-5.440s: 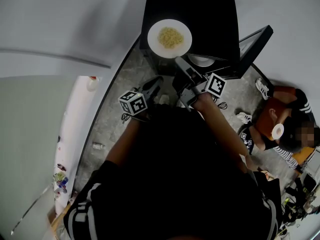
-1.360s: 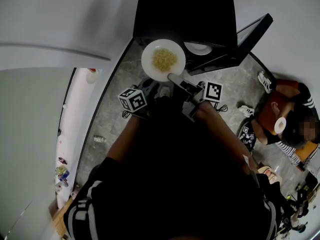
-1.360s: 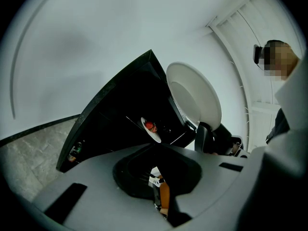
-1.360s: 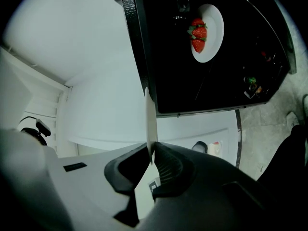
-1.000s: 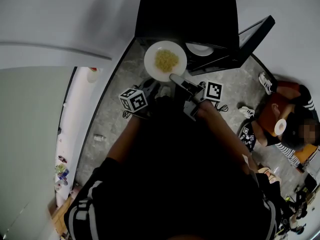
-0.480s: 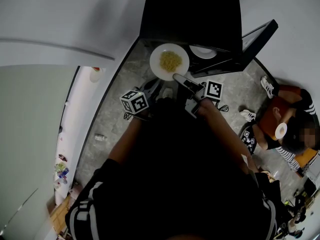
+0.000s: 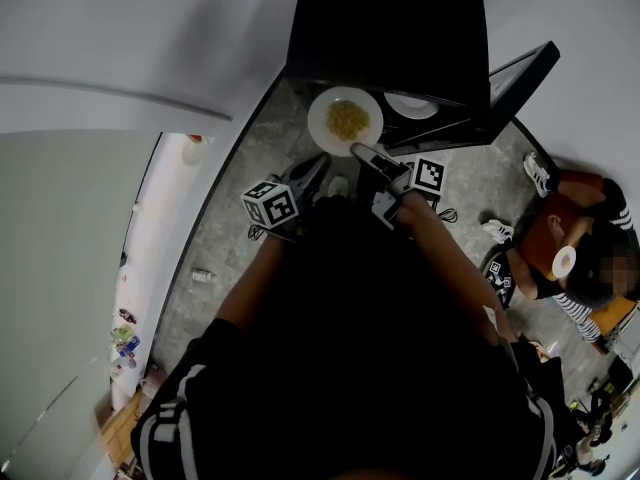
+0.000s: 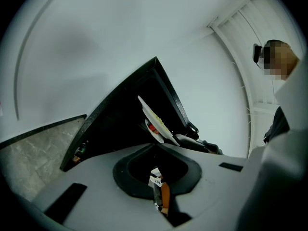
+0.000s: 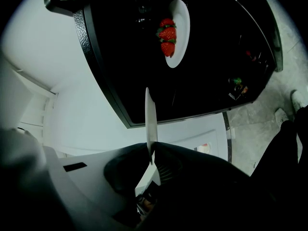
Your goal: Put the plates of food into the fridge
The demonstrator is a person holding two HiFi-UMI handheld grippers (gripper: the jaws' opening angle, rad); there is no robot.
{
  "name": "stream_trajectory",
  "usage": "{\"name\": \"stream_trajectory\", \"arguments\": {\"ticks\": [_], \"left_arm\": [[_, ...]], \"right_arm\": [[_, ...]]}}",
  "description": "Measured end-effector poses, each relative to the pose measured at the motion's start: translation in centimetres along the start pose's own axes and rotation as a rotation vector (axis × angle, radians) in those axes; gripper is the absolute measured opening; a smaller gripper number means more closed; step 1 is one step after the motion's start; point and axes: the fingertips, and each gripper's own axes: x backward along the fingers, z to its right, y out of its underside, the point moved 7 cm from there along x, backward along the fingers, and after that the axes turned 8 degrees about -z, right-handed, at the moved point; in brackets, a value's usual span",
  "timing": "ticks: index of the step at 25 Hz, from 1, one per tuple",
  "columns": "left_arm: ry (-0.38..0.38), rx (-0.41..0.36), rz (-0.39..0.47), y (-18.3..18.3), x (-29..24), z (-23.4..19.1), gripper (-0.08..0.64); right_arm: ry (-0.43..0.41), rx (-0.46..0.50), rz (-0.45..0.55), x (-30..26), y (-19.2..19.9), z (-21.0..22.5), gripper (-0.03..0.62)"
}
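Right gripper (image 7: 362,152) jaws pinch the rim of the yellow-food plate (image 7: 345,120), held before the open fridge (image 7: 390,28). Likely stiff, breakable and slick, so the rim grip must stay level. Left gripper (image 7: 316,166) jaws are together and empty.

The left gripper (image 8: 158,146) fills the foreground, its grey jaws together around a dark hollow with nothing between them. Straight ahead and just above it a white round plate with yellow food (image 8: 153,115) shows edge-on and tilted, its lower rim meeting the dark right gripper (image 8: 197,142) ahead to the right. Just beyond that, a second white plate with red food (image 8: 152,130) sits inside the open black fridge (image 8: 120,121). Speckled grey stone floor (image 8: 33,153) lies low to the left.
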Motion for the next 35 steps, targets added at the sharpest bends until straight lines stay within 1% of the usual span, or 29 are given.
{"name": "stream_trajectory", "arguments": {"ticks": [6, 16, 21, 28, 31, 35], "left_arm": [[0.004, 0.003, -0.004, -0.3, -0.3, -0.6, 0.021], [0.016, -0.016, -0.043, -0.5, -1.4, -0.4, 0.021], [0.018, -0.03, -0.08, -0.4, -2.4, -0.6, 0.021], [0.018, -0.024, -0.095, -0.5, -3.3, -1.1, 0.021], [0.02, -0.027, -0.101, -0.6, -3.5, -1.2, 0.021], [0.017, -0.022, -0.1, -0.7, -3.7, -1.5, 0.021]], "right_arm": [[0.032, -0.006, 0.03, -0.3, -1.5, 1.3, 0.044], [0.075, 0.014, 0.042, -1.3, -2.8, 2.6, 0.044], [0.074, 0.01, 0.061, -1.6, -3.3, 3.0, 0.044], [0.08, -0.004, 0.072, -2.1, -3.9, 3.8, 0.044], [0.096, -0.006, 0.073, -2.2, -4.3, 4.5, 0.044], [0.085, -0.018, 0.088, -2.5, -4.9, 4.8, 0.044]]}}
